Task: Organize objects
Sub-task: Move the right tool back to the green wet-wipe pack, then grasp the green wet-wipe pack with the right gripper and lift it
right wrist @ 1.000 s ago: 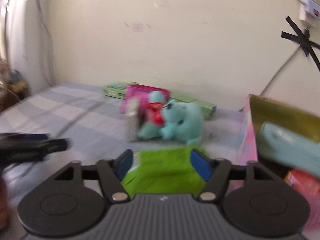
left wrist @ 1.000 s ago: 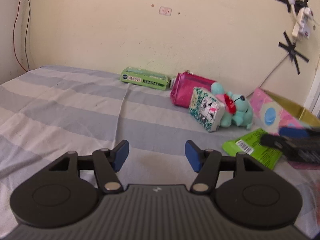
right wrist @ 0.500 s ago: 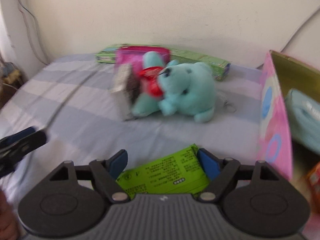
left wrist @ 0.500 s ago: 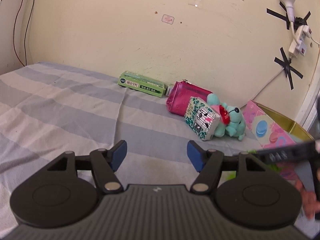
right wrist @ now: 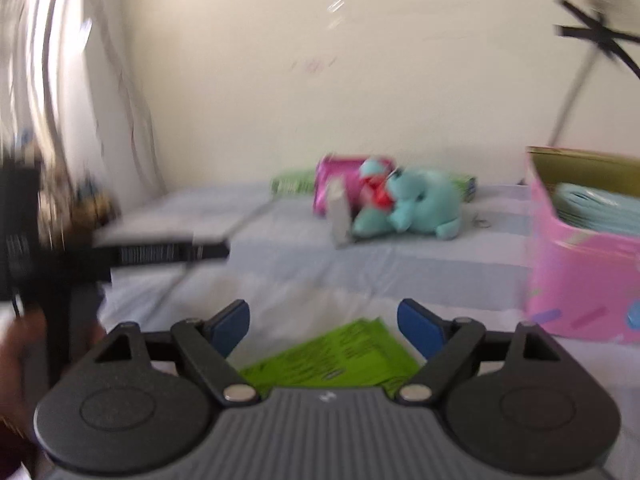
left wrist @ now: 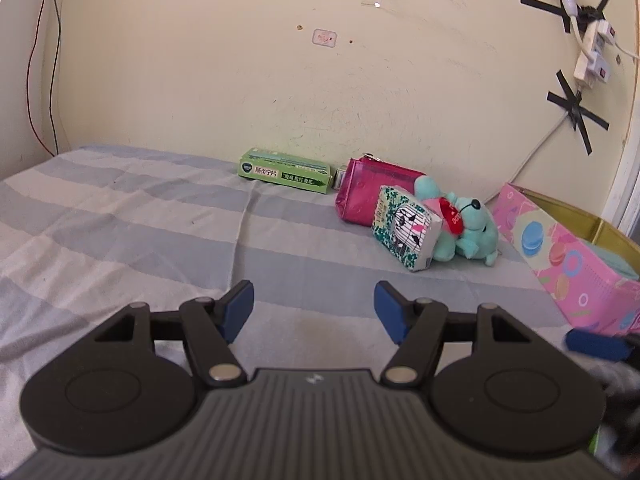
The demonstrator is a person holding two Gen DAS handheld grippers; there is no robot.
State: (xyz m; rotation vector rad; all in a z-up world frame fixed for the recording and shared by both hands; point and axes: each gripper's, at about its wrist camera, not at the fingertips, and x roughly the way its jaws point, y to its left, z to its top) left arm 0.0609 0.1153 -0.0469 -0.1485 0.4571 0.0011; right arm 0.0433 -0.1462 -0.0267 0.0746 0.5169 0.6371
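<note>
On a grey striped bed sheet (left wrist: 120,232) lie a green box (left wrist: 286,174), a magenta pouch (left wrist: 370,192), a patterned tissue pack (left wrist: 404,234) and a teal plush toy (left wrist: 468,228), also seen in the right wrist view (right wrist: 412,210). A pink box (left wrist: 568,264) stands at the right with teal items inside (right wrist: 596,208). My left gripper (left wrist: 314,310) is open and empty above the sheet. My right gripper (right wrist: 323,326) is open, just above a flat green packet (right wrist: 336,364).
A cream wall backs the bed, with taped cables and a power strip (left wrist: 592,52) at the upper right. A red wire (left wrist: 30,60) hangs at the left. The left gripper's body (right wrist: 48,256) shows blurred at the left of the right wrist view.
The right gripper has tilted up and pulled back from the plush toy; its view is blurred. The left gripper's view has lifted slightly, and the right gripper now shows at its lower right edge.
</note>
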